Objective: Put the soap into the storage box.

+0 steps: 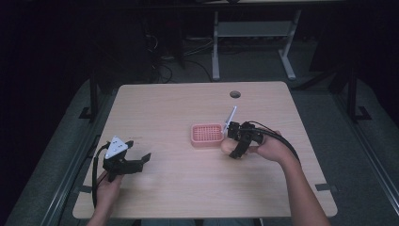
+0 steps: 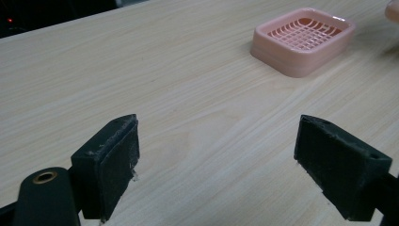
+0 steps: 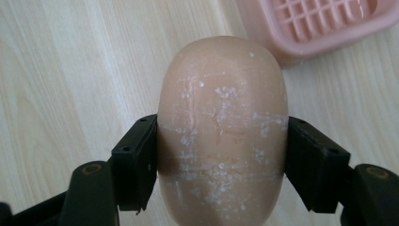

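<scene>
**Soap in the right jaws, dish just beside it**

Soap is the thing in play, but going from the left: the left gripper (image 1: 136,163) sits low over the near left part of the wooden table (image 1: 179,188), held by the person's left hand (image 1: 109,188). Its jaws stand wide apart with bare wood between them, grasping nothing.

Near the table's middle lies a pink soap dish (image 1: 206,135), rectangular, with a slotted grid floor and nothing in it.

Just right of the dish, the right gripper (image 1: 234,147) is held in the right hand (image 1: 269,149). Its jaws are clamped across the middle of a tan oval bar of soap (image 3: 222,127), one pad on each long side. The bar sits just beside the dish's near corner; whether it touches the table I cannot tell.

Handling, as a judgement: the bar looks solid and fairly light, stiff rather than squashy, with a smooth rounded surface flecked with white scuffs. Curved flanks like these tend to squirt out of flat pads, so the widest part of the waist, where the pads are now, seems the safest hold. Firm but moderate pressure should do; too much may dent it.
</scene>
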A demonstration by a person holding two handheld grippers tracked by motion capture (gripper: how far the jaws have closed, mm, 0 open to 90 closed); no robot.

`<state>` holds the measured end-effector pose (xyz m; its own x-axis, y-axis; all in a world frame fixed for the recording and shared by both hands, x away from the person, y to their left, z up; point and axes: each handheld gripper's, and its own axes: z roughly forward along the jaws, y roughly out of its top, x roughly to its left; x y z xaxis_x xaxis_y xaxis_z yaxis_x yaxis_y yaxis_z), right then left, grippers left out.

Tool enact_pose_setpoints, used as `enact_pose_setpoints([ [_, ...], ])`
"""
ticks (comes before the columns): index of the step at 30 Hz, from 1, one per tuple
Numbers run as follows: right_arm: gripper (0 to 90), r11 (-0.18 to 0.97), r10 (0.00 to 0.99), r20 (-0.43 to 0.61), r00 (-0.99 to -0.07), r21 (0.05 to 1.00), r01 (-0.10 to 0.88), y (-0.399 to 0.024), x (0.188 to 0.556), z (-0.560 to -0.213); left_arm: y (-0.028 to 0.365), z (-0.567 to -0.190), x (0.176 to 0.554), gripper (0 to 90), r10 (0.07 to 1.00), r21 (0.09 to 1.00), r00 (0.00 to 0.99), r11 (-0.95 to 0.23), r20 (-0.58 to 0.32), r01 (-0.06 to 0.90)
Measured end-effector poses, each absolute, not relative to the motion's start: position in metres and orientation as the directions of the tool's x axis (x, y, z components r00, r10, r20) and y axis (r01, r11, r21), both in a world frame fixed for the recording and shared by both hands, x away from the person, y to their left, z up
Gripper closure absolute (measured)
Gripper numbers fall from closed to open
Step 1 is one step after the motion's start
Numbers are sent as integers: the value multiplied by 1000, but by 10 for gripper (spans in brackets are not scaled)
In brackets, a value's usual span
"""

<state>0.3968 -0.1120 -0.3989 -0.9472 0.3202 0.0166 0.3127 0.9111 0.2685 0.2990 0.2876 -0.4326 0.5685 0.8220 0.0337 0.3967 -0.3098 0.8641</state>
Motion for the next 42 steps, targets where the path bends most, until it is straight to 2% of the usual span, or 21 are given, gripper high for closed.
enact_pose_setpoints([
  [42, 314, 935, 248, 21, -968, 256, 245, -61, 436, -387, 289, -432, 299, 143, 826, 867, 563, -303, 31, 396],
])
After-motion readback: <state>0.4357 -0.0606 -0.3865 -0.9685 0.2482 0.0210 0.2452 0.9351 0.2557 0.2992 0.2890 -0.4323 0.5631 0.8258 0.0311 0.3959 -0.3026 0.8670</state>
